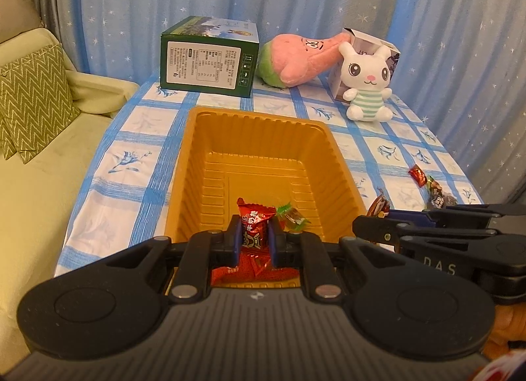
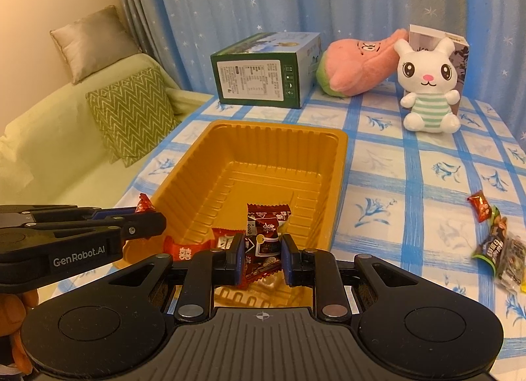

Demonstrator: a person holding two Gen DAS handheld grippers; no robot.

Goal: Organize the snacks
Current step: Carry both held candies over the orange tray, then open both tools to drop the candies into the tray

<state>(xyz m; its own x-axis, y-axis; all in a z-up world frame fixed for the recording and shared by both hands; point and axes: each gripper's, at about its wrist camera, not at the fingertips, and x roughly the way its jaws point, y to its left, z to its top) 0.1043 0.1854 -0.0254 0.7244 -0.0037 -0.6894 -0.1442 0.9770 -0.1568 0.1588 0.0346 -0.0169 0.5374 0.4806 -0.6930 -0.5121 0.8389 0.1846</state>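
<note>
Your left hand-held gripper (image 1: 252,237) is clamped on a red-wrapped candy (image 1: 254,221), held over the near end of the gold tray (image 1: 184,164). Your right hand-held gripper (image 2: 263,257) pinches a dark brown snack packet (image 2: 268,233) above the same tray. Both hand-held grippers sit side by side. Loose snacks (image 2: 493,239) lie on the desk (image 2: 394,167), right of the tray.
</note>
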